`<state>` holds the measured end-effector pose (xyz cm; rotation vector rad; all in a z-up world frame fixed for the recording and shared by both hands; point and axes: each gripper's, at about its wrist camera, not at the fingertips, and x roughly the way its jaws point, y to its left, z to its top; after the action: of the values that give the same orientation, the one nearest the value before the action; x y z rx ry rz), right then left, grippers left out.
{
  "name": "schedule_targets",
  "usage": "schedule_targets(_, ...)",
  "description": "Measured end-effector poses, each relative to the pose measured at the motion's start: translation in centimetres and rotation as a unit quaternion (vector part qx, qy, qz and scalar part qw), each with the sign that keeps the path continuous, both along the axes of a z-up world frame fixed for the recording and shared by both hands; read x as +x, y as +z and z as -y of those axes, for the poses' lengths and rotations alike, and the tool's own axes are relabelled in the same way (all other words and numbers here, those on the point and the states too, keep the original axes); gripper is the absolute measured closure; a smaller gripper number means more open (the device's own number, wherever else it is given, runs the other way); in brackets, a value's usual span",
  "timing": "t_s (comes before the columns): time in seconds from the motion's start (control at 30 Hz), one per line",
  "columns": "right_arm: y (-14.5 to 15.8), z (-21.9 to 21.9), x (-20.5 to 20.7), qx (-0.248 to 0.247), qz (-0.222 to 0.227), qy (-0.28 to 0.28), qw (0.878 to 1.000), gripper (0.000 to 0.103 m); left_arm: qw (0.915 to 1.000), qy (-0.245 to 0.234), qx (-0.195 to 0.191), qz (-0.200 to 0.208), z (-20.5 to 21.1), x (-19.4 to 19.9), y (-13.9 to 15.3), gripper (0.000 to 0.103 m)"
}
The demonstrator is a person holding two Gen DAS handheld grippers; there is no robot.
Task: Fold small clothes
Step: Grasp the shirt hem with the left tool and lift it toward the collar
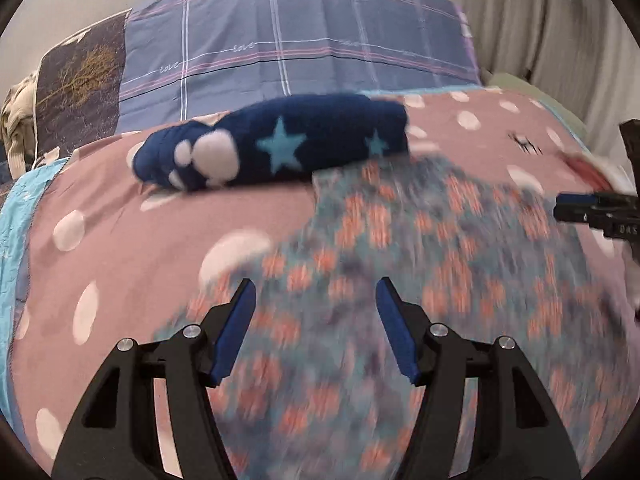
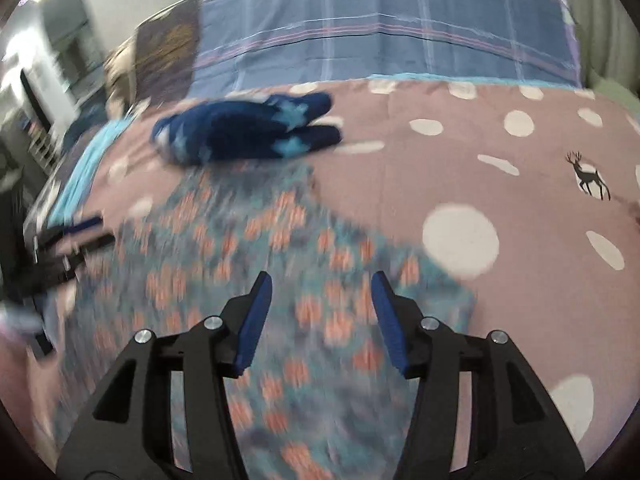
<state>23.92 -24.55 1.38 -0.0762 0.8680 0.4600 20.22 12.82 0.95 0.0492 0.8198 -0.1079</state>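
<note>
While the patterned garment [image 1: 420, 280] lay spread flat on the bed [image 1: 120, 240], both claws hung above its near part with nothing between the fingers. The left claw [image 1: 316, 328] was wide open, and the right claw [image 2: 322, 320] was wide open too. The cloth, grey-blue with orange marks, was much blurred, so its exact edges and kind could not be told.

The step in hand seemed to be the reaching for the near edge of this garment. To do it well, each claw should probably come down low at one near corner, one finger slipping under the edge, and take only the garment's layer and not the pink dotted bedcover [image 2: 500, 160] below. The two claws should then lift together, so that the fold stays straight.

The long axis of the garment ran from the claws away toward the blue star-printed piece [image 1: 280, 144], which already lay folded or rolled just at its far end, perhaps touching it. That blue piece lay crosswise, its length from left to right, before the checked pillow [image 1: 300, 40].
</note>
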Motion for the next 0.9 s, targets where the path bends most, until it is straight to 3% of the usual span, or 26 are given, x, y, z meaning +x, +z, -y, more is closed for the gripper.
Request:
schedule_targets(0.1,-1.6,3.6,-4.6,0.001,-0.004,-0.013,1.000,0.050,0.9999,0.012,0.000,-0.001,-2.7,-5.8,-0.7,0.036)
schedule_targets(0.23,-3.6,9.5,-10.8,0.090,-0.039,-0.066,0.993,0.053,0.9957,0.048,-0.079,0.005,-6.2,-14.4,-1.6,0.032)
schedule_targets(0.33,-4.6,11.4,-15.3,0.116,-0.048,-0.080,0.989,0.060,0.9915,0.042,-0.123,-0.012,-6.4,-19.7,-3.2,0.032)
schedule_targets(0.57,-5.5,12.2,-22.4,0.139,-0.062,-0.071,0.986,0.062,0.9833,0.000,-0.180,-0.028,-4.1,-25.4,-5.0,0.032)
schedule_targets(0.7,-6.1,12.8,-25.8,0.156,-0.065,-0.070,0.983,0.062,0.9847,-0.016,-0.171,-0.030,-2.5,-27.9,-5.5,0.032)
schedule_targets(0.9,-6.9,14.2,-31.5,0.182,-0.058,-0.068,0.979,0.065,0.9791,-0.037,-0.199,-0.017,-1.6,-32.4,-5.9,0.032)
